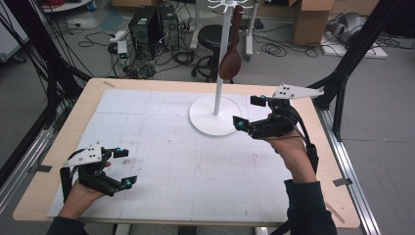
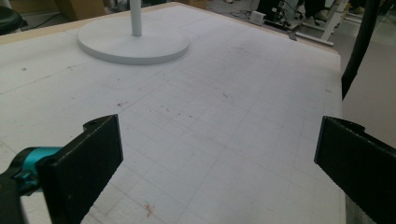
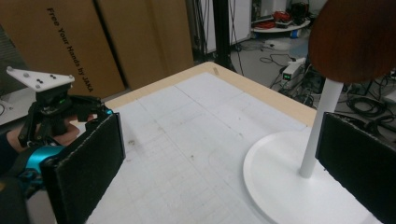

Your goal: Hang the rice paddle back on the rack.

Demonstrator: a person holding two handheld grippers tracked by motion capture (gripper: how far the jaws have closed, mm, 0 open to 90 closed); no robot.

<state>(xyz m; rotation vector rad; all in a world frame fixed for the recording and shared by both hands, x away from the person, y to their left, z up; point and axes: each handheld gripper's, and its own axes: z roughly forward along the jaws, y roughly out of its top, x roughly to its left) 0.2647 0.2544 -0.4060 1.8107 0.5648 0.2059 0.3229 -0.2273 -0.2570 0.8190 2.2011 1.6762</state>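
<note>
A white stand (image 1: 214, 120) with a round base and a thin pole rises at the back middle of the table. A brown wooden spoon (image 1: 231, 61) hangs from its hooked top. My right gripper (image 1: 248, 111) is open just right of the base, nothing between its jaws. In the right gripper view the spoon's bowl (image 3: 355, 37) hangs above the pole (image 3: 320, 130), close in front of the open right gripper (image 3: 219, 158). My left gripper (image 1: 125, 168) is open and empty near the table's front left corner. From the left gripper (image 2: 219, 158), the base (image 2: 133, 44) lies far off.
A white gridded mat (image 1: 186, 161) covers the wooden table (image 1: 80, 105). Black frame legs (image 1: 342, 93) stand at both sides. A stool (image 1: 211, 39), computer towers (image 1: 147, 24), cables and cardboard boxes (image 1: 311, 19) sit on the floor beyond the table.
</note>
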